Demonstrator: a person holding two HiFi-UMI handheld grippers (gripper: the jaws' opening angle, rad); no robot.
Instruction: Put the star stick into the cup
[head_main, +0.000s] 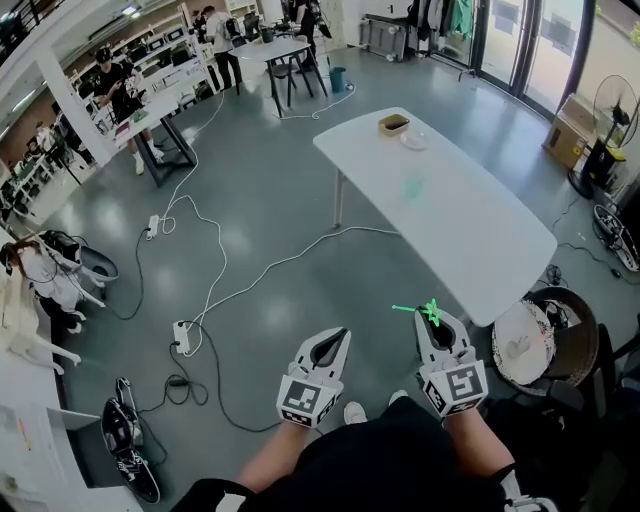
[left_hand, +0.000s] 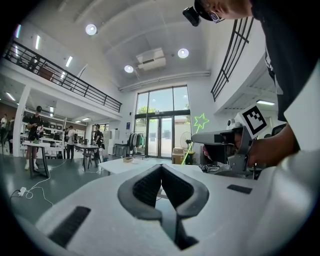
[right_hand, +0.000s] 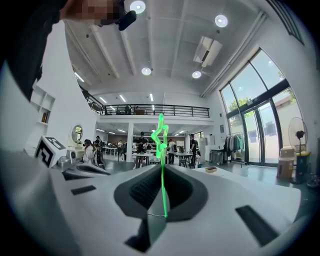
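You are at the carrying step: the star stick is in your grip, but the cup is well apart from it, out on the white counter ahead of you. Nothing has gone into the cup yet.

Your right tongs are narrowed down on the thin green shaft. In the right gripper view the shaft rises from between the pads close to upright, with the star on top, well above the tips. In the left gripper view the star leans a little to one side. Your left tongs are drawn together with nothing between them, held level just beside the right pair, over the bare floor in front of your feet.

The cup is a pale green see-through one, standing upright near the middle of the counter. A small brown dish and a white plate sit past it toward the far end, apart from it.

The next move calls for bringing the right tongs over the counter until the stick's lower end hangs above the cup's mouth, then lowering it in before you loosen the grip. The stick is slender and the cup looks light, so my guess is that a sideways knock could tip it. The free left tongs could steady the cup if needed.
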